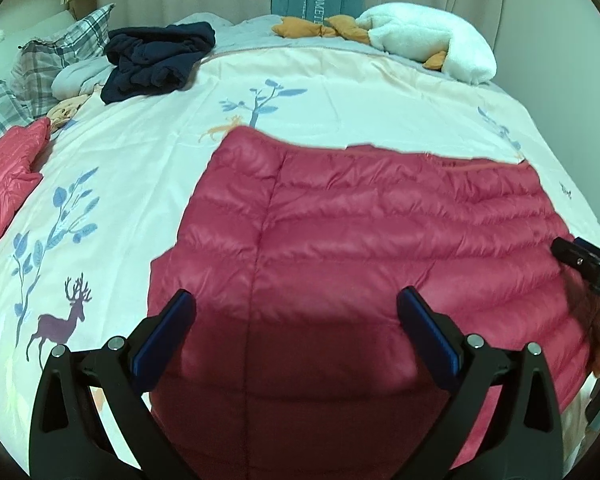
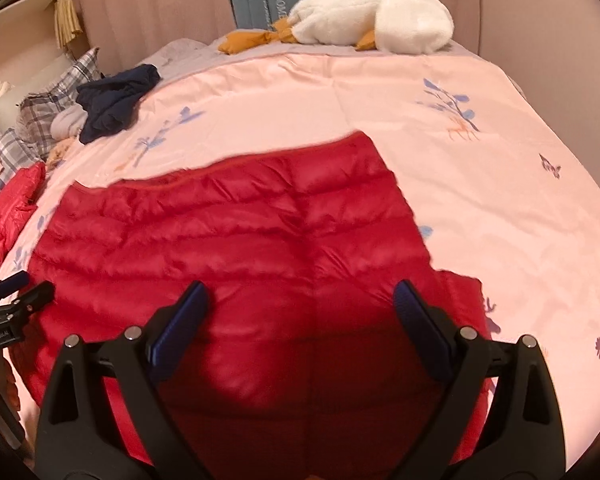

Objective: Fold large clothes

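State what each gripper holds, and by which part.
Nothing. The left gripper and right gripper are both open above the red down jacket, gripping no part.

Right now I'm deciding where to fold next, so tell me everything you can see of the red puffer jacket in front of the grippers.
The red puffer jacket is glossy, quilted in horizontal puffed bands, with a vertical seam down its middle. It lies flat on the pale printed bedspread, already folded into a rough rectangle; a trimmed edge runs along its far side. The left gripper and right gripper stand open over its near part, gripping nothing.
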Demonstrator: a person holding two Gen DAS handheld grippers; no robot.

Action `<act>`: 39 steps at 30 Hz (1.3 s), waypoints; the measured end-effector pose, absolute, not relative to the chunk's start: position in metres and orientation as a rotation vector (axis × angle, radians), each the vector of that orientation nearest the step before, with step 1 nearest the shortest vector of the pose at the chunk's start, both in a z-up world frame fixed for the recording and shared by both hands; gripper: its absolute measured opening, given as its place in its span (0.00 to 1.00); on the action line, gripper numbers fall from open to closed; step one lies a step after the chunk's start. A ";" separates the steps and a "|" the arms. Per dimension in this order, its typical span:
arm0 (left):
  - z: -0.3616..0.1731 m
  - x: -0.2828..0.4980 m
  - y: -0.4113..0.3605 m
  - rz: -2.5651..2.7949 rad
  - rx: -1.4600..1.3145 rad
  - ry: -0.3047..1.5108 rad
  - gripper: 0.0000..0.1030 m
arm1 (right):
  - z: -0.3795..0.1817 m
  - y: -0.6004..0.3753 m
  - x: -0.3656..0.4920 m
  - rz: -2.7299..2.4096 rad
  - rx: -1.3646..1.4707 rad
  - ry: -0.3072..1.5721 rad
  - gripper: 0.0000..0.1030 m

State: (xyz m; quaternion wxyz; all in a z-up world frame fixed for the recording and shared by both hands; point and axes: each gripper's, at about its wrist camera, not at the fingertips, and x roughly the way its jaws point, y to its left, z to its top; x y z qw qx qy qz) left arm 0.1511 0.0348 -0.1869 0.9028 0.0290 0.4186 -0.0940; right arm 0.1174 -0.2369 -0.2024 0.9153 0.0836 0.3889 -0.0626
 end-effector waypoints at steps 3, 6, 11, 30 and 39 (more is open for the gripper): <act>-0.192 0.149 0.035 -0.202 0.057 0.876 0.99 | -0.209 -0.243 0.117 -0.122 0.202 0.818 0.93; -0.194 0.150 0.036 -0.205 0.051 0.880 0.99 | -0.213 -0.245 0.120 -0.115 0.212 0.830 0.93; -0.190 0.146 0.041 -0.199 0.034 0.886 0.99 | -0.205 -0.249 0.112 -0.111 0.238 0.812 0.93; -0.193 0.114 0.098 -0.160 -0.090 0.920 0.99 | -0.194 -0.269 0.059 -0.122 0.223 0.788 0.93; -0.139 0.185 0.071 -0.303 -0.051 0.865 0.99 | -0.149 -0.218 0.142 0.105 -0.001 0.748 0.94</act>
